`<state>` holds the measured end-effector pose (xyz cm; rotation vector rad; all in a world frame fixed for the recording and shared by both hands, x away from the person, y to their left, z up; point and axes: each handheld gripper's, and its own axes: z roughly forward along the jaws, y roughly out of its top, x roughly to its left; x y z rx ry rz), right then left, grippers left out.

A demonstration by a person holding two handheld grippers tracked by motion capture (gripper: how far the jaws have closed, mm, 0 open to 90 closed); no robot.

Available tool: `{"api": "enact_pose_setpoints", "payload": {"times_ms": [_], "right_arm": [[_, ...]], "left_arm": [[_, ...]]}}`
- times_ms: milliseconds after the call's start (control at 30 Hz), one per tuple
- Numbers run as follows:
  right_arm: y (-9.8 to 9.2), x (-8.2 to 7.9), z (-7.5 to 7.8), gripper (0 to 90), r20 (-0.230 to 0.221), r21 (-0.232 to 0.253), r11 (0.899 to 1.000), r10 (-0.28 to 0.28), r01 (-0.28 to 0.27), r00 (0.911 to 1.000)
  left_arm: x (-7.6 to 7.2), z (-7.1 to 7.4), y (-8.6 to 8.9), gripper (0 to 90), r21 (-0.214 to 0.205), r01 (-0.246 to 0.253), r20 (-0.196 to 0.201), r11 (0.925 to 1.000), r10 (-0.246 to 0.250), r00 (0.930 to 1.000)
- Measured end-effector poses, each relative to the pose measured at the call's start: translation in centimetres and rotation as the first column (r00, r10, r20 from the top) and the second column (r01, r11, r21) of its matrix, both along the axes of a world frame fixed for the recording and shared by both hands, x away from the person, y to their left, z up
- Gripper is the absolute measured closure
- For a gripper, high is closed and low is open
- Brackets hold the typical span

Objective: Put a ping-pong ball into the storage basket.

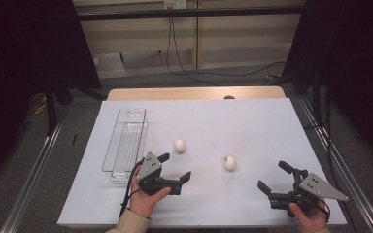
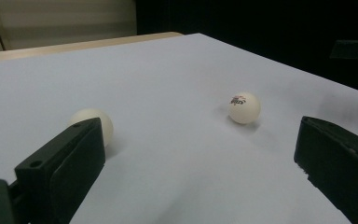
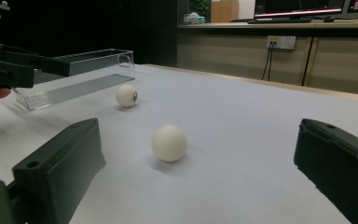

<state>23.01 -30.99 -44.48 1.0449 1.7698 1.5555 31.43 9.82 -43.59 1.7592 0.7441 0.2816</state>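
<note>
Two white ping-pong balls lie on the white table. The left ball [image 1: 179, 145] rests just beyond my left gripper [image 1: 176, 166], whose jaws stand open and hold nothing. In the left gripper view this ball [image 2: 91, 122] peeks from behind the left jaw, and the right ball [image 2: 244, 107], which has a printed mark, lies farther ahead between the jaws of my left gripper [image 2: 200, 154]. The right ball [image 1: 229, 162] sits between the two grippers. My right gripper [image 1: 271, 175] is open and empty near the front right, and points toward that ball [image 3: 169, 143].
A clear, long plastic tray [image 1: 126, 141] stands at the left of the white sheet, beside the left hand. The tray [image 3: 81, 70] also shows beyond the far ball [image 3: 126, 95]. The table's front edge lies just below both hands.
</note>
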Motion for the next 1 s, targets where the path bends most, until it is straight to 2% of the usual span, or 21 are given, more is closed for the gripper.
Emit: {"api": "enact_pose_setpoints", "payload": {"times_ms": [1000], "right_arm": [[-0.1, 0.1, -0.1, 0.5, 0.002, 0.004, 1.000, -0.010, 0.010, 0.9999]], "left_arm": [[0.4, -0.3, -2.0, 1.8, 0.014, 0.035, -0.005, 0.9993, -0.035, 0.9994]]}}
